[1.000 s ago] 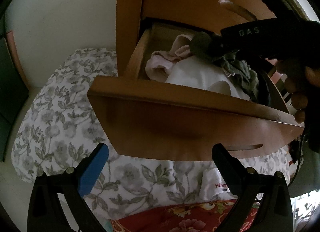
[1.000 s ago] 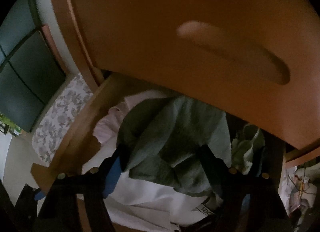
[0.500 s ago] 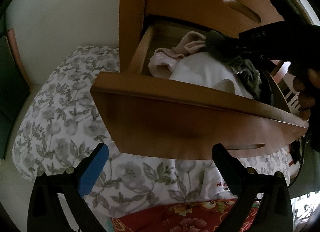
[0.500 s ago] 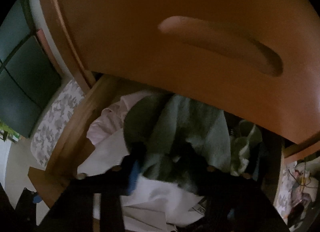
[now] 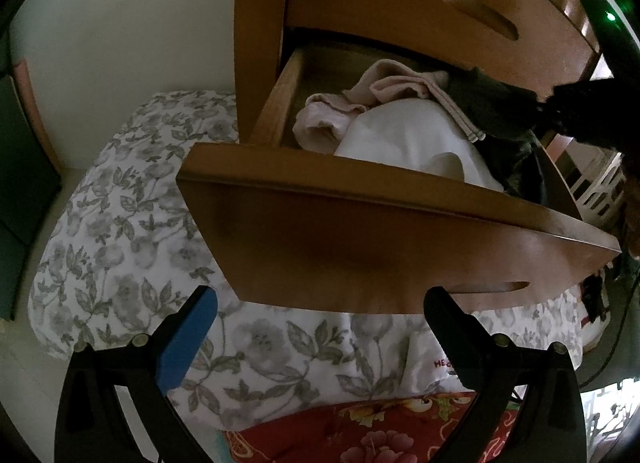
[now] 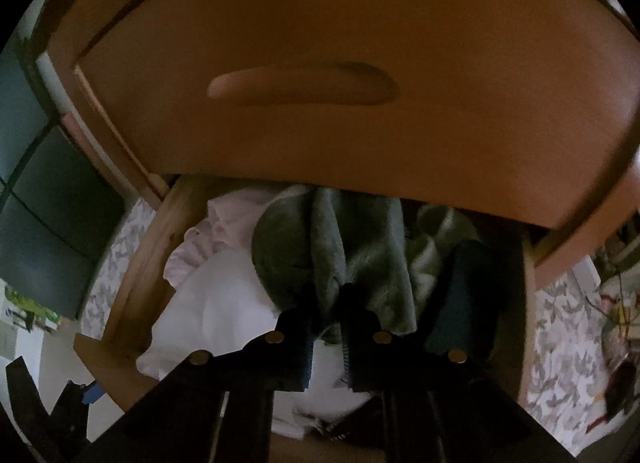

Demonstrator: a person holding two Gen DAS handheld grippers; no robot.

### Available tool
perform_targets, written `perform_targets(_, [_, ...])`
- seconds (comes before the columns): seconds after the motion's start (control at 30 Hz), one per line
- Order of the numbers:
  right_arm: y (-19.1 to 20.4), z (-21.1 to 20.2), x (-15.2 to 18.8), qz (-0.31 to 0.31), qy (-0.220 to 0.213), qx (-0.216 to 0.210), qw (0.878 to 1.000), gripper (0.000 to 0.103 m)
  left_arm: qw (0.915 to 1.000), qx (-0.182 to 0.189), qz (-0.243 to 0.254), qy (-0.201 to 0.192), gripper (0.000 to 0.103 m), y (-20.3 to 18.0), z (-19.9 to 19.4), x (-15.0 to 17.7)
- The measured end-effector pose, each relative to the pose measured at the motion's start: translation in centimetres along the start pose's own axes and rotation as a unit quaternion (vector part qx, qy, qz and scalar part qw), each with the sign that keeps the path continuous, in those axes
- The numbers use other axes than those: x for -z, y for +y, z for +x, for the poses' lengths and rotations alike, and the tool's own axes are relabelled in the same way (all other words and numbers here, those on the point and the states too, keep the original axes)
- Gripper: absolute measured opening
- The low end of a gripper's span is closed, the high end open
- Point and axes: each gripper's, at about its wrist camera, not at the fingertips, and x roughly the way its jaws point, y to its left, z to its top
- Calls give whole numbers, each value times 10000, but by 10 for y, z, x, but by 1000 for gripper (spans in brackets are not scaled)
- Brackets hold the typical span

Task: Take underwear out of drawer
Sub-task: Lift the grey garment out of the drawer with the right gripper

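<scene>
A wooden drawer (image 5: pixel 400 223) stands pulled out from a dresser, above a bed with a grey floral cover (image 5: pixel 120 223). Inside lies a heap of soft clothes: pale pink pieces at the left, a white garment (image 6: pixel 216 295) in front, and grey-green underwear (image 6: pixel 360 247) in the middle. The right gripper (image 6: pixel 326 295) is pressed together on a bunched fold of that underwear, which rests in the drawer. The cloth looks light, limp and easily stretched, so a pinch on a gathered fold probably suits it. The left gripper (image 5: pixel 320 311) hangs spread and empty below the drawer front. A white cloth on the bed bears red letters, perhaps "HE"; the rest is hidden.
</scene>
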Motion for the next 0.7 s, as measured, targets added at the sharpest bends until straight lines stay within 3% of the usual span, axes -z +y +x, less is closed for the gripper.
perform_targets(0.33, [-30, -32, 23, 478, -220, -173, 9985, 11, 10000, -14, 96, 9, 103, -6, -6, 2])
perform_targets(0.7, [-42, -80, 41, 723, -748, -441, 9936, 10, 9998, -69, 204, -43, 103, -14, -15, 1])
